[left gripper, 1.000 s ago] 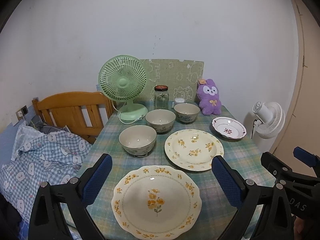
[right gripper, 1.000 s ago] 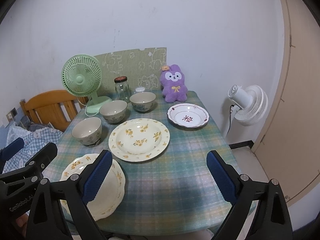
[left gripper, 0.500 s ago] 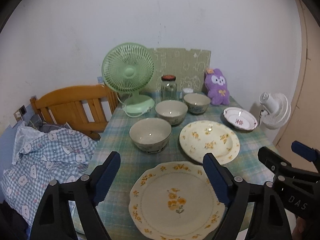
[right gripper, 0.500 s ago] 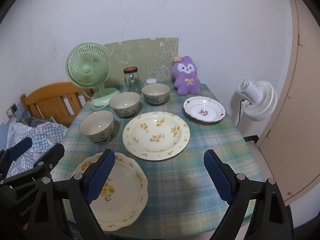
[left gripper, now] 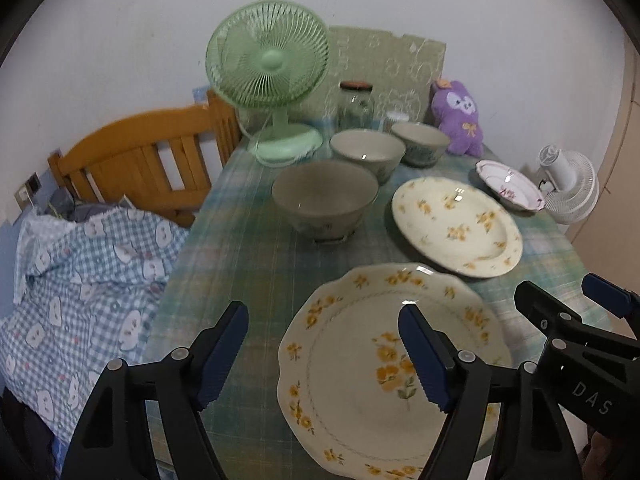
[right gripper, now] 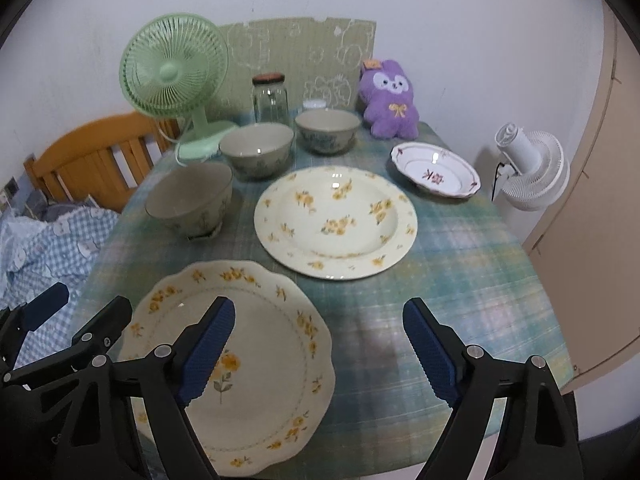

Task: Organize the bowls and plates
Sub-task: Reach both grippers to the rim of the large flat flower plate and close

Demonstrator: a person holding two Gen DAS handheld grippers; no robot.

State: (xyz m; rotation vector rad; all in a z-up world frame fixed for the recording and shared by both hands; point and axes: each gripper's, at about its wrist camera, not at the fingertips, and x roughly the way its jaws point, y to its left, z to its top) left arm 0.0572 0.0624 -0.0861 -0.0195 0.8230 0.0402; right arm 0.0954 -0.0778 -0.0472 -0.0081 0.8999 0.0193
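Two hand-held grippers, left (left gripper: pixel 324 354) and right (right gripper: pixel 318 344), closing, empty, above plaid table (right gripper: pixel 460 264); white wall (right gripper: pixel 440 8) behind.

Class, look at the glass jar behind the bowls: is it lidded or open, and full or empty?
Lidded and apparently empty. The glass jar carries a dark lid on top, and the green board behind shows through its clear glass.

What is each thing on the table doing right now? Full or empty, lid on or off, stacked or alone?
Scalloped plate: empty, flat, unstacked.
Round flowered plate: empty, flat, alone.
Small red-trimmed plate: empty, alone.
Three bowls: upright, empty, unstacked.
Glass jar: upright, lid on.
Green fan: upright; running or not, cannot tell.
Left gripper: closing, holding nothing.
Right gripper: closing, holding nothing.
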